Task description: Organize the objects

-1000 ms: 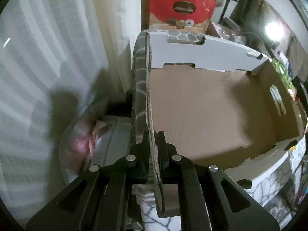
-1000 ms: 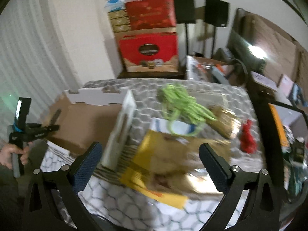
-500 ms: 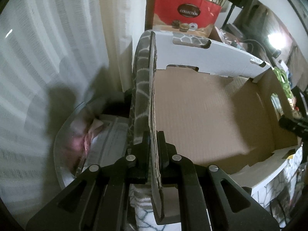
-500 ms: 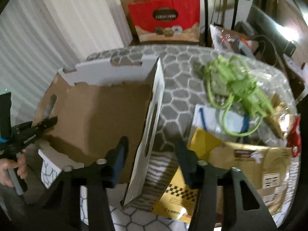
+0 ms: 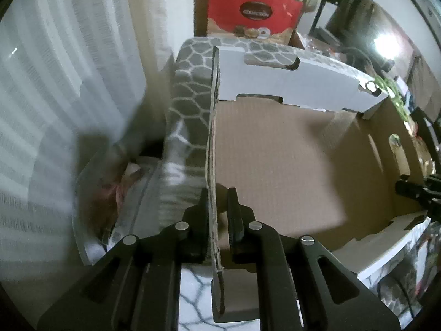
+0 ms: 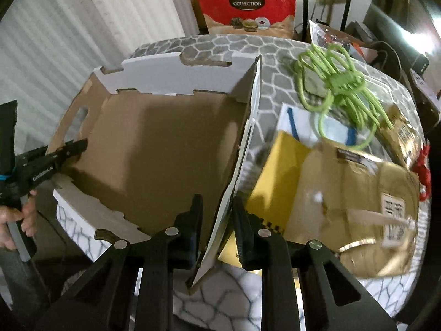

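An open, empty cardboard box (image 5: 275, 165) with white outer walls sits on a round table with a grey honeycomb cloth (image 5: 190, 88). My left gripper (image 5: 217, 201) straddles the box's left wall, its fingers a little apart around the cardboard edge. My right gripper (image 6: 216, 209) straddles the box's right wall (image 6: 242, 143), its fingers close around it with a small gap. The left gripper (image 6: 69, 149) also shows in the right wrist view at the box's far wall. A green cord bundle (image 6: 339, 82), a yellow envelope (image 6: 278, 176) and a brown parcel (image 6: 358, 201) lie right of the box.
A red gift box (image 6: 248, 2) stands behind the table. A gold packet (image 6: 405, 135) and a red item (image 6: 424, 171) lie at the table's right edge. White curtains (image 5: 69, 82) hang on the left, with a clear bin (image 5: 110, 198) below.
My right gripper moved left and down from over the envelopes and narrowed around the box's right wall. My left gripper stayed on the left wall and its fingers parted slightly.
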The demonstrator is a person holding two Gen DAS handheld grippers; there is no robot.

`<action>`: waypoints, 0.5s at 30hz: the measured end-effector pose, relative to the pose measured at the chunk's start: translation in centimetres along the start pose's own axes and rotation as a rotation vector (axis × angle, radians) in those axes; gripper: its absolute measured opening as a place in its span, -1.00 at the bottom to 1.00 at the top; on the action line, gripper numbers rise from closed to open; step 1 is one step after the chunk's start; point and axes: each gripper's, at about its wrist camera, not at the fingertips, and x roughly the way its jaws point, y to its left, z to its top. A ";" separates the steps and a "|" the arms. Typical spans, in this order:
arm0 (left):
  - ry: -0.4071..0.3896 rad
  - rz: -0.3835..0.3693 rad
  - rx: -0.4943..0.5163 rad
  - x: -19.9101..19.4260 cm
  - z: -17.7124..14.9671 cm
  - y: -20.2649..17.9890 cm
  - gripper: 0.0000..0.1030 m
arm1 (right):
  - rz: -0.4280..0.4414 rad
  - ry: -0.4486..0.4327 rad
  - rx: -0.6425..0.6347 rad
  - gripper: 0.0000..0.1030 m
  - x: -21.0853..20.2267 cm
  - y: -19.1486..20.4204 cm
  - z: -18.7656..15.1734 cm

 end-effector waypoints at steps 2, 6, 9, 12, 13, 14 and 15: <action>-0.002 -0.005 -0.003 -0.2 -0.4 -0.6 -0.78 | -0.007 -0.007 0.003 -0.58 -0.4 -0.4 -0.6; -0.008 -0.001 0.003 -0.4 -1.2 -1.6 -0.77 | -0.027 -0.019 0.011 -0.56 -0.6 -1.2 -1.0; -0.006 -0.018 -0.037 -0.1 -1.2 -1.2 -0.77 | -0.006 -0.034 0.009 -0.45 -0.9 -1.3 -1.2; -0.016 0.000 -0.077 -0.1 -1.0 -0.6 -0.68 | 0.025 -0.083 0.009 -0.08 -2.8 -1.2 -1.2; -0.021 0.003 -0.085 -0.2 -0.9 -0.4 -0.67 | 0.018 -0.100 0.007 0.05 -3.6 -1.2 -1.2; -0.024 0.000 -0.092 -0.3 -0.8 -0.3 -0.67 | 0.020 -0.124 0.006 0.11 -4.8 -1.4 -1.3; -0.027 -0.002 -0.095 -0.3 -0.7 -0.2 -0.67 | 0.029 -0.137 0.007 0.11 -5.6 -1.7 -1.3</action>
